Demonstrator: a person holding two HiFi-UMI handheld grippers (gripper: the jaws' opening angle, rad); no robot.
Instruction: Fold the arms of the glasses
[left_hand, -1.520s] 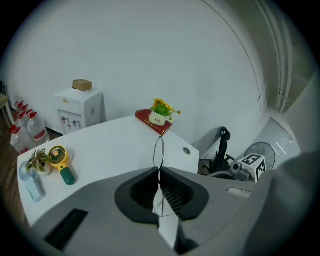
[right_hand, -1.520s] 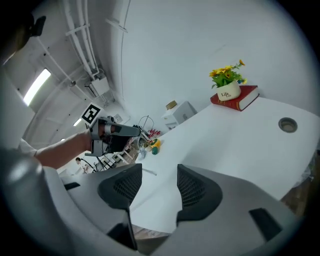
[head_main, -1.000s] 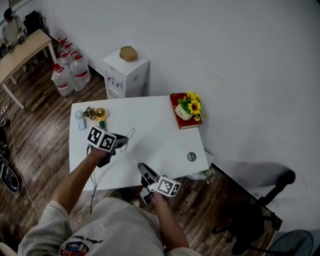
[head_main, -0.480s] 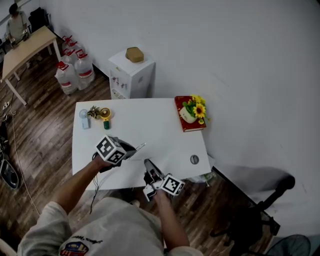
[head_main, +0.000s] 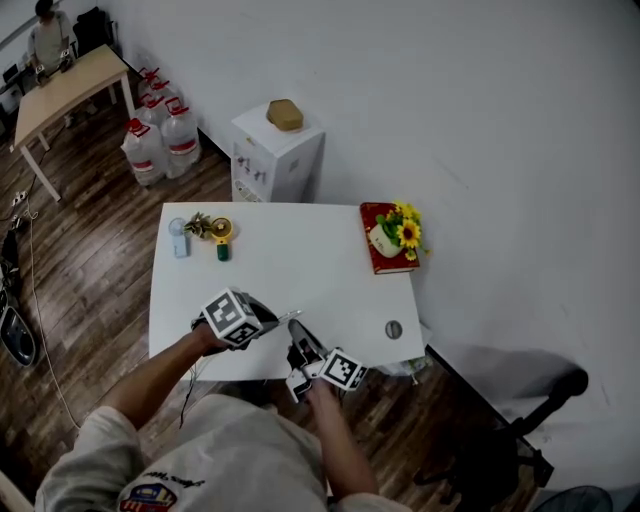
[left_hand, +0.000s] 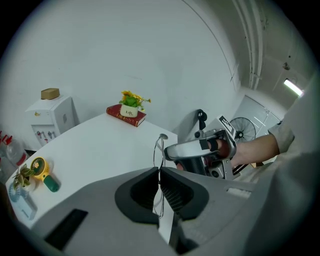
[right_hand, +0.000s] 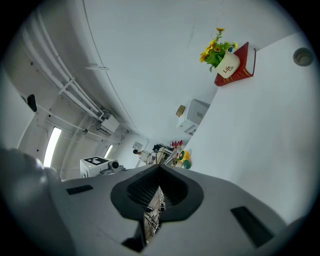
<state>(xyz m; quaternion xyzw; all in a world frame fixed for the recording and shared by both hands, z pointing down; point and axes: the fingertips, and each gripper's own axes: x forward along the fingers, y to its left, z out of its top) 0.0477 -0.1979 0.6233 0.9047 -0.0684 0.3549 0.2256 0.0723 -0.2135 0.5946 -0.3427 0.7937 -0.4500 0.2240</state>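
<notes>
One white table (head_main: 300, 260) stands on a wood floor by a white wall. Both hands meet over its near edge. The left gripper (left_hand: 159, 172) angles down, clamped on the glasses (left_hand: 158, 149). The right gripper (right_hand: 159, 167), level, is pinched closed, its tips just beside the frame. Beyond it a pot (head_main: 385, 243) holds sunflowers.

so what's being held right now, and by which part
The left gripper is shut on the glasses, pinching the wire frame next to a lens rim. The right gripper is shut beside them; a hold there can't be told.
</notes>
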